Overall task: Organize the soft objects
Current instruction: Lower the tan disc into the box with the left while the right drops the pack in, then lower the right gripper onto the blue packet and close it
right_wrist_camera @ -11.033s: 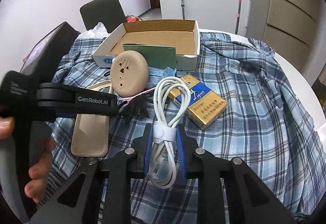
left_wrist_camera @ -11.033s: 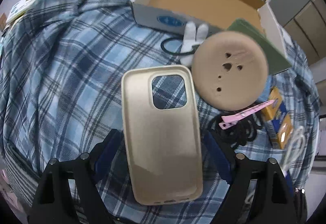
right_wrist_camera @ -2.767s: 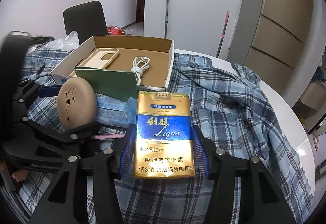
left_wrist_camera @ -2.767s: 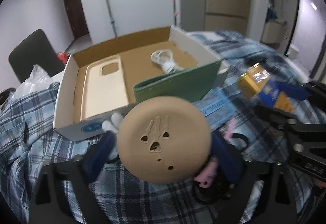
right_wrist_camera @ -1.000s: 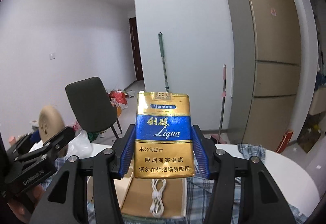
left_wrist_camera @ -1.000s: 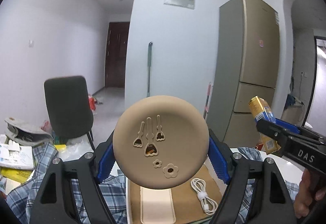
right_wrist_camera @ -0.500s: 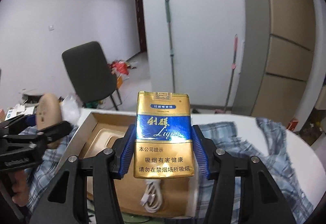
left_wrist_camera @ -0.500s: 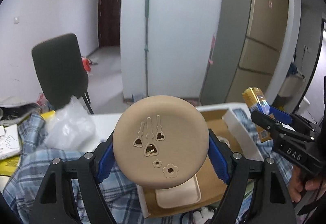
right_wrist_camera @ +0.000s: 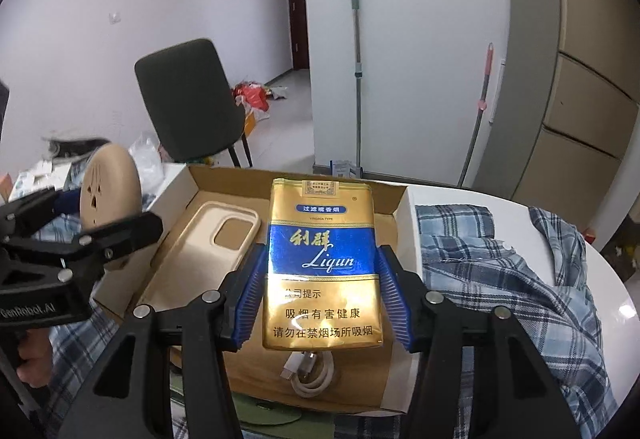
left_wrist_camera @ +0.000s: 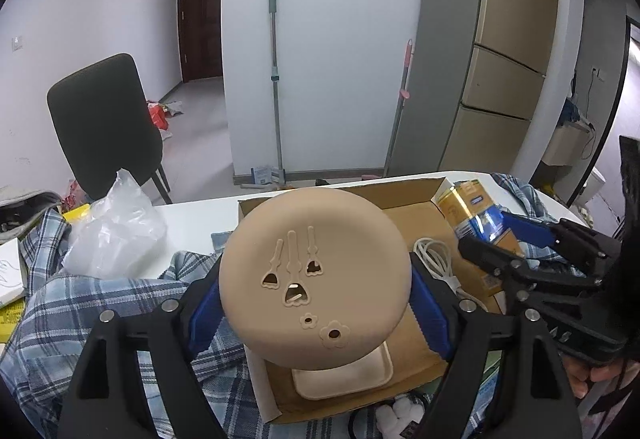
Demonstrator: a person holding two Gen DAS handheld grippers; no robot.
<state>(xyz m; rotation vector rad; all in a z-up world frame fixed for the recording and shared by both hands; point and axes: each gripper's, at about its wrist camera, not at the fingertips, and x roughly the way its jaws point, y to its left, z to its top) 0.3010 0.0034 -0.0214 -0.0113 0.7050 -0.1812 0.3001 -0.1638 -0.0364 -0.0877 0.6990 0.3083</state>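
Note:
My left gripper (left_wrist_camera: 316, 293) is shut on a round tan silicone pad (left_wrist_camera: 316, 279) with small cut-outs and holds it above the near end of the open cardboard box (left_wrist_camera: 412, 207). My right gripper (right_wrist_camera: 322, 299) is shut on a gold and blue cigarette pack (right_wrist_camera: 322, 263), held upright above the same box (right_wrist_camera: 236, 179). In the box lie a beige phone case (right_wrist_camera: 218, 239) and a coiled white cable (right_wrist_camera: 312, 375). The pad also shows at the left of the right wrist view (right_wrist_camera: 108, 199), and the pack at the right of the left wrist view (left_wrist_camera: 476, 215).
The box rests on a blue plaid shirt (right_wrist_camera: 512, 279) spread over a white round table (right_wrist_camera: 624, 295). A clear plastic bag (left_wrist_camera: 116, 231) lies on the table's left. A dark chair (left_wrist_camera: 104, 123) stands behind the table. A white fluffy item (left_wrist_camera: 396, 415) lies by the box's near edge.
Both grippers have tilted down and come lower over the box with their loads. The box, phone case and cable fill more of both views.

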